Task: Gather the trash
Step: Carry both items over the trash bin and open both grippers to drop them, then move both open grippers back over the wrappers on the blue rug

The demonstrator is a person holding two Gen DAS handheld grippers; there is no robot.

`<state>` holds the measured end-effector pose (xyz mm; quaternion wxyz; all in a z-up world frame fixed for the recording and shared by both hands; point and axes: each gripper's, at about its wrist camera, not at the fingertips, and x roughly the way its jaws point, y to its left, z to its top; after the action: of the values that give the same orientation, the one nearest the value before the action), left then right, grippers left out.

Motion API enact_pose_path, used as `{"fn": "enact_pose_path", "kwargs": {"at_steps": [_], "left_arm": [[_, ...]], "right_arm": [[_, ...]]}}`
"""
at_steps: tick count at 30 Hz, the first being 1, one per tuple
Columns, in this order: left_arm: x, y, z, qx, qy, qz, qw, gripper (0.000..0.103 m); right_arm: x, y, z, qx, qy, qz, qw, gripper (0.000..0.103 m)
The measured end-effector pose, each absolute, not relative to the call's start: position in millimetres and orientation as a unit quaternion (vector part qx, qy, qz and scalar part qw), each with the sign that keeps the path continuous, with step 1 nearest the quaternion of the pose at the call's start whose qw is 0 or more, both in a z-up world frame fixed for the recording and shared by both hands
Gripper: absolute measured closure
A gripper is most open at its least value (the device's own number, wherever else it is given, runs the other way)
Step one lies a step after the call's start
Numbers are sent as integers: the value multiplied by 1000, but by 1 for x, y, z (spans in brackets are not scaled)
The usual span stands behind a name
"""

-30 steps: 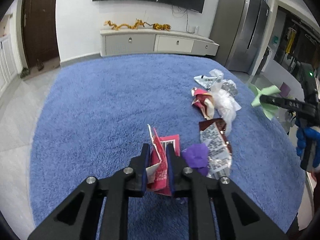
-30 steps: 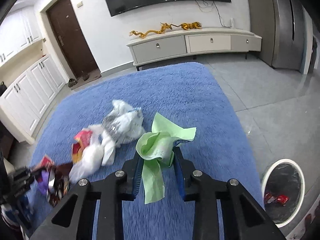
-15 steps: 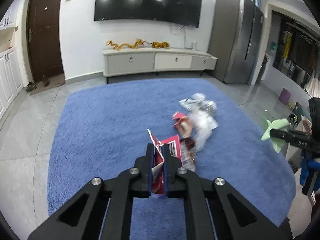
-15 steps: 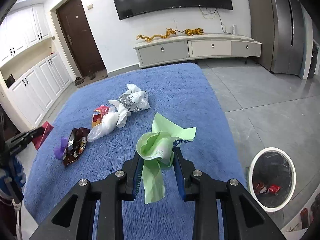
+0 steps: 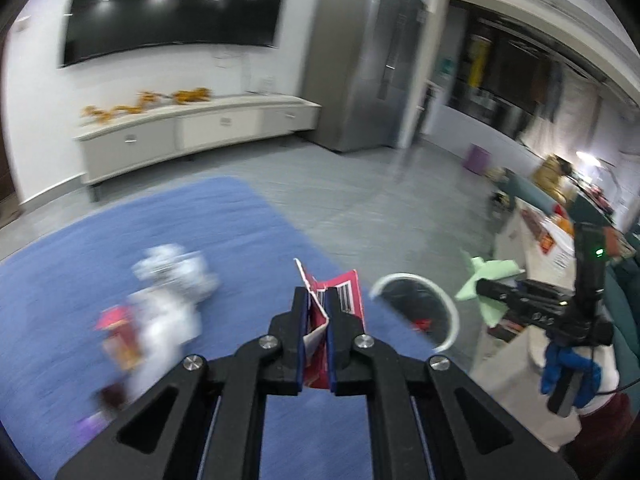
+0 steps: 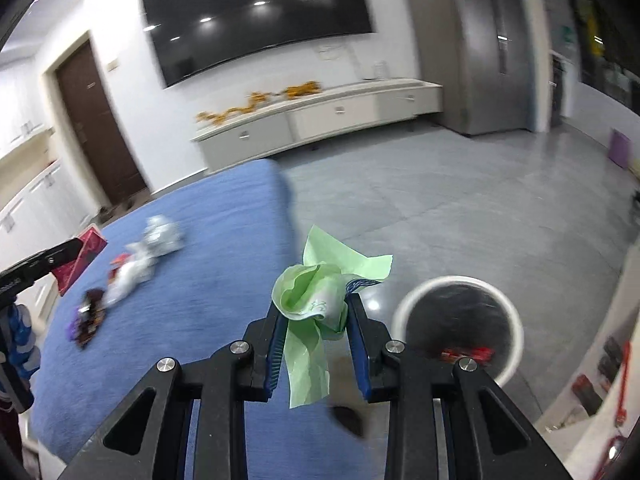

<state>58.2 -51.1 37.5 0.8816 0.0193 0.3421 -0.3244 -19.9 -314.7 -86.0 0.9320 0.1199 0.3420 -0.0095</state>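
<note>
The left gripper (image 5: pixel 316 320) was clamped on a red wrapper (image 5: pixel 340 300), its jaws pressed nearly together with the torn packet standing up between them, barcode facing out. The right gripper (image 6: pixel 316 320) was clamped on a crumpled green tissue (image 6: pixel 316 292), the jaws held somewhat apart by the wad, a loose tail of it hanging down between the fingers. What the coming drop appeared to turn on was the bin (image 6: pixel 516 320): a round white-rimmed trash can lined in black, standing on the grey floor just past the edge of the blue rug (image 6: pixel 200 280), with some red rubbish already in it. In the right wrist view it lay ahead and to the right of the green tissue, close below the fingertips; in the left wrist view the bin (image 5: pixel 452 308) sat just right of the red wrapper and beyond it, between the two grippers. The right gripper (image 5: pixel 500 292) looked the nearer of the two, so its load would likely go in first. Both grippers pointed forward and downward, each tilted toward the floor, and both views were smeared. More trash remained on the rug: a white crumpled bag (image 6: pixel 160 236), a dark wrapper (image 6: pixel 90 316) and other bits lying together well left of the bin.
</note>
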Motion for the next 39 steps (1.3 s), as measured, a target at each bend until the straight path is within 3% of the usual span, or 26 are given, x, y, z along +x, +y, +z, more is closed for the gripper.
{"fn": "enact_pose_path", "kwargs": {"at_steps": [8, 19, 22, 25, 39], "left_arm": [[98, -232, 9, 66, 389, -411, 822, 96], [144, -371, -65, 54, 475, -442, 759, 90], [151, -387, -80, 49, 492, -443, 748, 73], [153, -396, -90, 42, 501, -437, 746, 64], [126, -360, -59, 34, 441, -403, 801, 64]], "right_arm": [[-2, -405, -123, 175, 365, -73, 912, 76], [38, -477, -193, 229, 415, -120, 872, 71], [45, -485, -208, 230, 429, -128, 864, 67], [48, -485, -216, 230, 436, -138, 859, 66], [31, -469, -190, 224, 412, -174, 866, 51]]}}
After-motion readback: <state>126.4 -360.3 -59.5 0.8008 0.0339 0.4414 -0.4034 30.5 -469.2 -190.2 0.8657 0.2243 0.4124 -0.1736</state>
